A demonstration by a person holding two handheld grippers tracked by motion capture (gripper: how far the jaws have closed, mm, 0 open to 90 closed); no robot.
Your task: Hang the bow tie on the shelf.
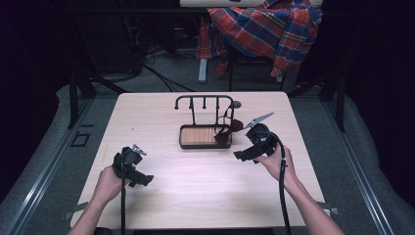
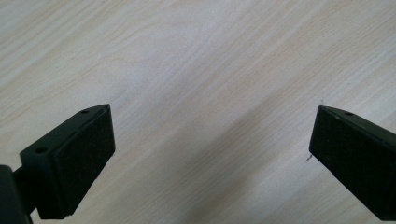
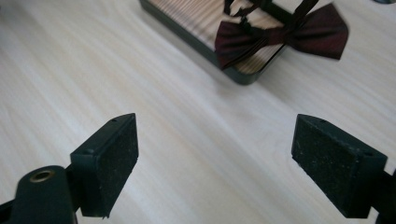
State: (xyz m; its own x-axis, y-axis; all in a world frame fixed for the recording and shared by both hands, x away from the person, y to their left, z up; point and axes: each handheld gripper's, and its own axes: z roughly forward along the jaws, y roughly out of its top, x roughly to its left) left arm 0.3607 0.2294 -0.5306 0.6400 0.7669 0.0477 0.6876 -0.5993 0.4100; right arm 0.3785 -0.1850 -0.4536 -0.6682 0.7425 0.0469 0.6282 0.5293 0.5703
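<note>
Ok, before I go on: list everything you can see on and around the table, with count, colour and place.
table: one, pale wood, centre
stand with hooks: one, black, far middle of the table, on a wood-lined tray
bow tie: one, dark red, hanging at the stand's right end over the tray corner
shirt: one, red and blue plaid, draped on a chair behind the table
left gripper: black, open over bare table
right gripper: black, open, near the bow tie

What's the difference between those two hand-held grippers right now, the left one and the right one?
The left hand-held gripper sits over bare table, far from the stand; the right hand-held gripper is close beside the tray, facing the dark red bow tie. The left points at plain wood only. Both have black jaws standing wide open, with nothing between them.
</note>
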